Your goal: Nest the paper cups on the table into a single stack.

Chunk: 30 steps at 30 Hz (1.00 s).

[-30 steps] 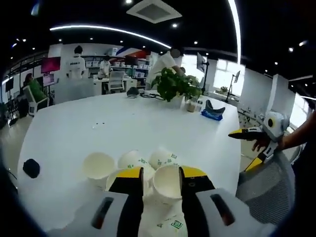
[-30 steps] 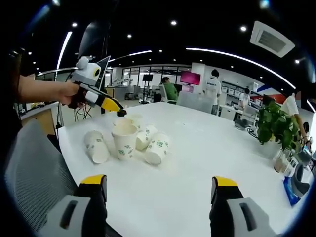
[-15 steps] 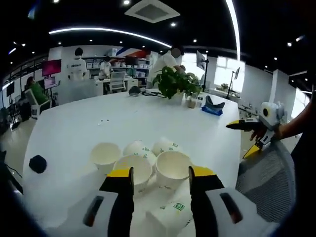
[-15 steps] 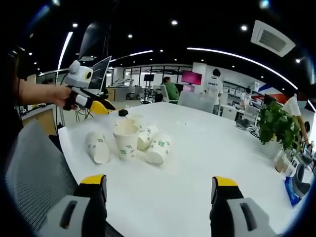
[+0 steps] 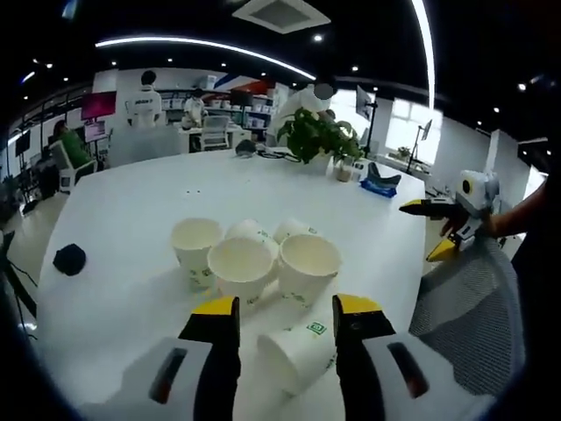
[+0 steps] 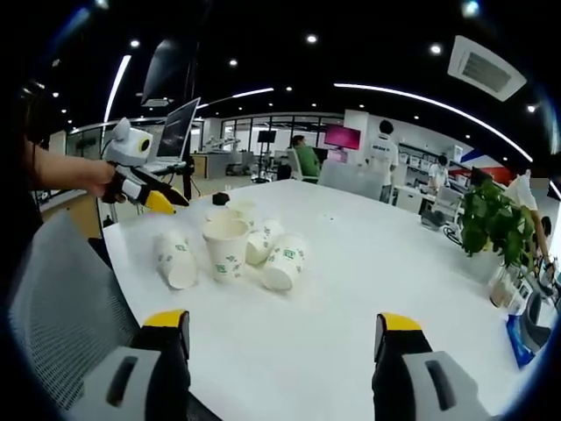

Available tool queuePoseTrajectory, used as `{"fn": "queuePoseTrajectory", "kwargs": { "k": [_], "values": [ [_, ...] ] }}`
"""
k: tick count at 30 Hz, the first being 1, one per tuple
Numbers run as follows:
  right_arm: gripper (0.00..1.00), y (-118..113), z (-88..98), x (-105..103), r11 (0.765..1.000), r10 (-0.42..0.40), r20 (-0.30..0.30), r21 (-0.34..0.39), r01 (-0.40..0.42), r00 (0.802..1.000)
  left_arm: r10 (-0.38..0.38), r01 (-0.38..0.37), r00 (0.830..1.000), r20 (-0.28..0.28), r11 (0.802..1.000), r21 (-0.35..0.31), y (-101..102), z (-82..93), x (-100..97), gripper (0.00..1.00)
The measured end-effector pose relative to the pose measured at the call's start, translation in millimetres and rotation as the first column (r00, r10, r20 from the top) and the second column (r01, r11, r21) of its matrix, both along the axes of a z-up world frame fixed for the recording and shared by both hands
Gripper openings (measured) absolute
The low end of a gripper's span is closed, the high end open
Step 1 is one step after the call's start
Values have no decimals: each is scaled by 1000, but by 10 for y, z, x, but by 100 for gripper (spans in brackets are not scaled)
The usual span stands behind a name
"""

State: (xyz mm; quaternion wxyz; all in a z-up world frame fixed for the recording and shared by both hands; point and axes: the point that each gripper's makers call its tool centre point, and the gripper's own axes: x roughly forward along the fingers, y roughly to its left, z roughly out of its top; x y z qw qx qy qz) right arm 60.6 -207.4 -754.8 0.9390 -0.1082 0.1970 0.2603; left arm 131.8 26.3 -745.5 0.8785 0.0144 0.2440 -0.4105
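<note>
left gripper (image 5: 280, 320) withdrawn | paper cups (image 5: 250, 263) clustered | white table (image 5: 131, 219)

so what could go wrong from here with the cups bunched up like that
The upright cups stand touching in a tight cluster, so jaws closing on one may knock its neighbours over. The cup lying on its side between the left gripper jaws could roll toward the table edge if nudged. Thin paper walls may crush under a firm squeeze.
</note>
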Motion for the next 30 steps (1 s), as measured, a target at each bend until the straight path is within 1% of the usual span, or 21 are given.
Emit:
{"fn": "queuePoseTrajectory", "kwargs": {
  "k": [7, 14, 16, 18, 19, 21, 25, 30],
  "values": [
    [88, -1, 0, -5, 1000, 0, -1, -3, 0, 1000, 2, -2, 999, -33, 1000, 10, 99, -130, -84, 38],
    [88, 10, -5, -12, 1000, 8, -4, -7, -8, 1000, 0, 1, 997, -73, 1000, 15, 159, -249, -164, 34],
    [88, 13, -4, -12, 1000, 10, -3, -8, -10, 1000, -2, 3, 996, -90, 1000, 5, 163, -279, -183, 32],
    [87, 14, -5, -12, 1000, 11, -4, -8, -11, 1000, -13, 11, 994, -112, 1000, -19, 148, -303, -202, 30],
    [87, 14, -7, -12, 1000, 11, -4, -10, -12, 1000, -23, 19, 991, -135, 999, -33, 140, -332, -218, 29],
    [87, 15, -8, -13, 1000, 13, -4, -10, -13, 1000, -41, 35, 987, -157, 999, -40, 133, -378, -231, 27],
    [87, 9, -6, -11, 1000, 10, -3, -9, -10, 1000, -51, 45, 982, -182, 998, -39, 133, -448, -243, 24],
    [87, 0, -3, -7, 1000, 4, -2, -8, -4, 1000, -69, 53, 972, -223, 996, -78, 107, -473, -270, 16]
  ]
}}
